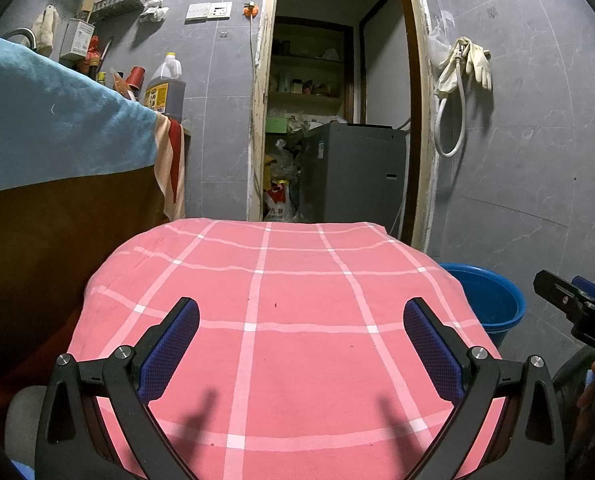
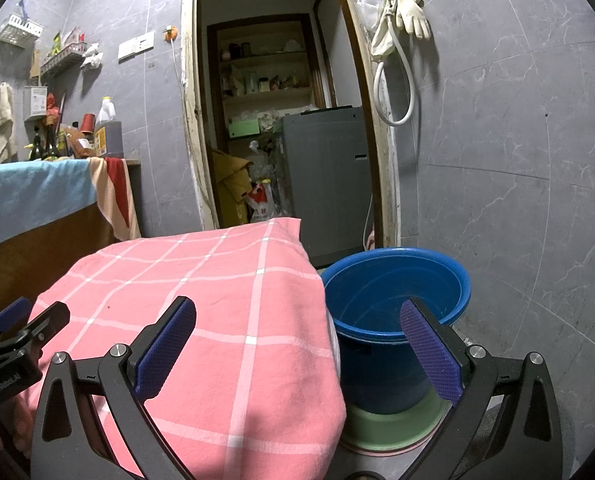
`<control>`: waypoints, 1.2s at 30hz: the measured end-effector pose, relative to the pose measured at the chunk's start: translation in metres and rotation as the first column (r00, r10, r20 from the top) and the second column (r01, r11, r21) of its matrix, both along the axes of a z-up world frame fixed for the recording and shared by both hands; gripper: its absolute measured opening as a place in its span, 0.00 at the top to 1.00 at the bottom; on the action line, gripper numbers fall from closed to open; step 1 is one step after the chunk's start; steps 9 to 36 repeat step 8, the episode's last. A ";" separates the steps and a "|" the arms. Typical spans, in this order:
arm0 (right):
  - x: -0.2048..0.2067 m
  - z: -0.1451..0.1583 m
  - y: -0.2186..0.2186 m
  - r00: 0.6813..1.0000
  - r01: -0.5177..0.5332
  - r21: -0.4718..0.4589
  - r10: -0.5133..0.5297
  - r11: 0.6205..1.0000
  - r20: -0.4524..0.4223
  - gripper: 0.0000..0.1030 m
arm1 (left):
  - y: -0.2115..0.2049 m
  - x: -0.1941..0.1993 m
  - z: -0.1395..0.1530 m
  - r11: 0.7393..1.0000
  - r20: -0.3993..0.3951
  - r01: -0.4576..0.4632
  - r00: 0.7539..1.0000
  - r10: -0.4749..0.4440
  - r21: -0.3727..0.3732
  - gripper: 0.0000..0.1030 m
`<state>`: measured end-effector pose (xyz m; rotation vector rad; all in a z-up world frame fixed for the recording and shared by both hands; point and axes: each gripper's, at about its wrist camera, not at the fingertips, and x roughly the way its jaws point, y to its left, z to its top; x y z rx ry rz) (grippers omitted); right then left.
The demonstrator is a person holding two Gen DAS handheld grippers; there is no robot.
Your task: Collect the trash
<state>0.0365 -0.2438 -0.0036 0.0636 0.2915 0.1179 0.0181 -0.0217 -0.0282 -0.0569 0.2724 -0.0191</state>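
The left claw (image 1: 301,344) and right claw (image 2: 297,348) both hang with fingers spread wide and empty over the pink checked worktop (image 1: 297,280); no trash shows on it, so I judge this the search or finishing step. The blue bucket (image 2: 393,280) stands just beside the worktop; next, find any scrap to carry there.

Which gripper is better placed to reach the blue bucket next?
Right. The right gripper is open, with the blue bucket just ahead between its fingers. The left gripper hangs open over the pink checked cloth, bucket off to its side.
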 end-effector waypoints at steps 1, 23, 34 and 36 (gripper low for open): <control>0.000 0.000 0.000 1.000 0.000 0.000 0.000 1.000 0.000 0.00 | 0.001 0.000 0.000 1.000 0.000 0.001 1.000 -0.001 0.000 0.03; 0.000 0.000 0.000 1.000 0.000 0.000 0.000 1.000 0.000 0.00 | 0.000 0.000 0.000 1.000 -0.001 0.002 1.000 -0.002 0.000 0.03; 0.000 0.000 0.000 1.000 0.000 0.000 0.000 1.000 0.000 0.00 | 0.000 0.000 0.000 1.000 -0.001 0.002 1.000 -0.002 0.000 0.03; 0.000 0.000 0.000 1.000 0.000 0.000 0.000 1.000 0.000 0.00 | 0.000 0.000 0.000 1.000 -0.001 0.002 1.000 -0.002 0.000 0.03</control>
